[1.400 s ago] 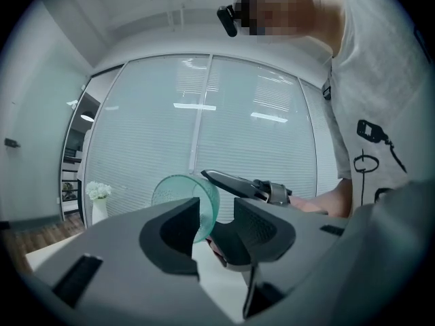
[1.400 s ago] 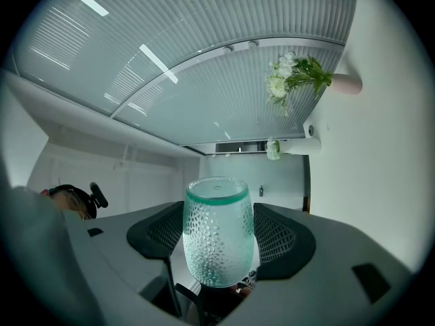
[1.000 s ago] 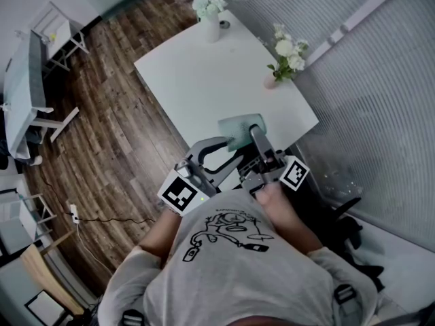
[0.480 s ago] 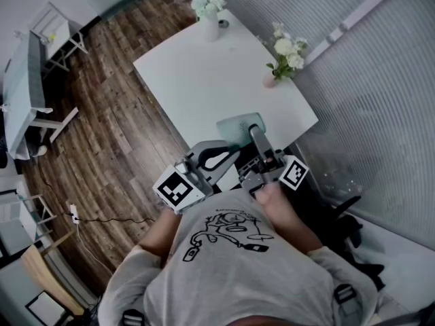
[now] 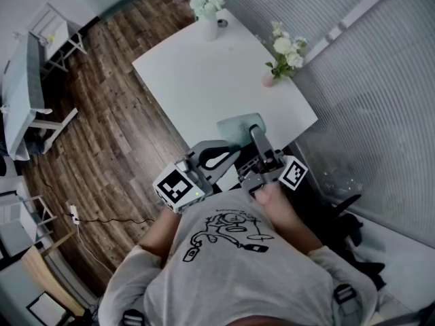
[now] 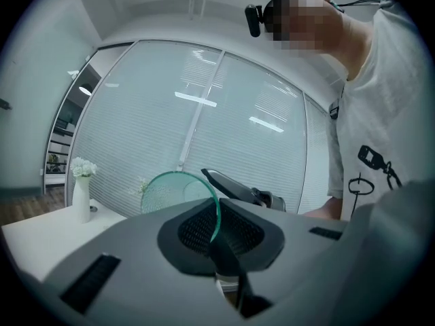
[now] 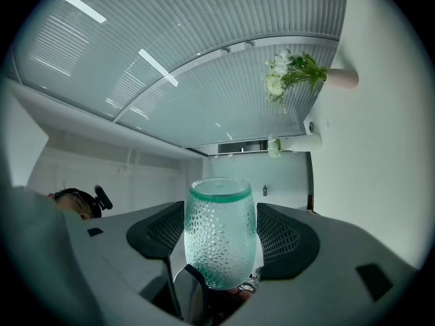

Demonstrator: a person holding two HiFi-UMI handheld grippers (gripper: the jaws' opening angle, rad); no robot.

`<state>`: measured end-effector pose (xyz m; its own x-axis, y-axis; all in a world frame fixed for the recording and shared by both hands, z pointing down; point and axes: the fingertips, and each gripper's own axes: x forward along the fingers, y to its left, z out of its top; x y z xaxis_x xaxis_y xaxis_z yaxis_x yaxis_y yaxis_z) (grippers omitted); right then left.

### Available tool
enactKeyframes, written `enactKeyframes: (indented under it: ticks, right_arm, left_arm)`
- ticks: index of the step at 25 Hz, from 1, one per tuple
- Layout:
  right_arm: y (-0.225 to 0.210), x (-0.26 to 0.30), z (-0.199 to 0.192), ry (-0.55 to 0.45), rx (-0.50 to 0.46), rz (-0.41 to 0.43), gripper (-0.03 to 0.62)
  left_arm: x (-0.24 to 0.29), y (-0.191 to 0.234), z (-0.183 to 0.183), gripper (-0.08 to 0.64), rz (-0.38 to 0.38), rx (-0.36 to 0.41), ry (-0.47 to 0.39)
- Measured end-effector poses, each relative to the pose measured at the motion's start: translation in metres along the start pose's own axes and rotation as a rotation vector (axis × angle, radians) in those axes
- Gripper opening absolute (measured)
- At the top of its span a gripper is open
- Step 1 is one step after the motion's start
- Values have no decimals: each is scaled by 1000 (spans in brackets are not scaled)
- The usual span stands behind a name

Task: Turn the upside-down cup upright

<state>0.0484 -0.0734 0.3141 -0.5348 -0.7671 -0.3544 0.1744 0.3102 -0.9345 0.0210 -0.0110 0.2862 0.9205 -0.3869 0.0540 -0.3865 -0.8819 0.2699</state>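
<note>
The dimpled, green-tinted glass cup [image 5: 241, 128] is off the table, held in the air over the near edge of the white table [image 5: 204, 80], close to the person's chest. The right gripper [image 7: 221, 236] has it lengthwise between its fingers [image 7: 289, 240], which are closed against the cup's sides. The left gripper [image 6: 219, 231] comes in from the left, and its fingers [image 6: 241, 233] are pinched tight on a thin edge of the glass wall. We cannot tell which end of the cup is the mouth.

We judge this as the middle of the turn: the cup is lifted and shared between both grippers for a regrasp. Next, one grip must ease off so the other can roll the cup mouth-up and set it down. A pinch on smooth thin glass could slip, and the wooden floor [image 5: 115, 114] lies just beside this edge.

A white vase of white flowers [image 5: 211, 19] stands at the far corner, and a small pink pot of white flowers [image 5: 282, 63] at the right edge by the slatted blinds [image 5: 380, 80]. Both are well apart from the cup and stand in nobody's way.
</note>
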Motion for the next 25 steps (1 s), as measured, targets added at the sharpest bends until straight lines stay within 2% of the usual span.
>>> enactKeyframes:
  ticks: [16,25]
  right_arm:
    - [3,-13,-4,7,-40,-55,337]
    - [7,-22,2,34,-146,-112,337]
  left_arm:
    - [-4,1,5,14,-12,11,-22]
    - [-3,7,8,14,-11,14,-29]
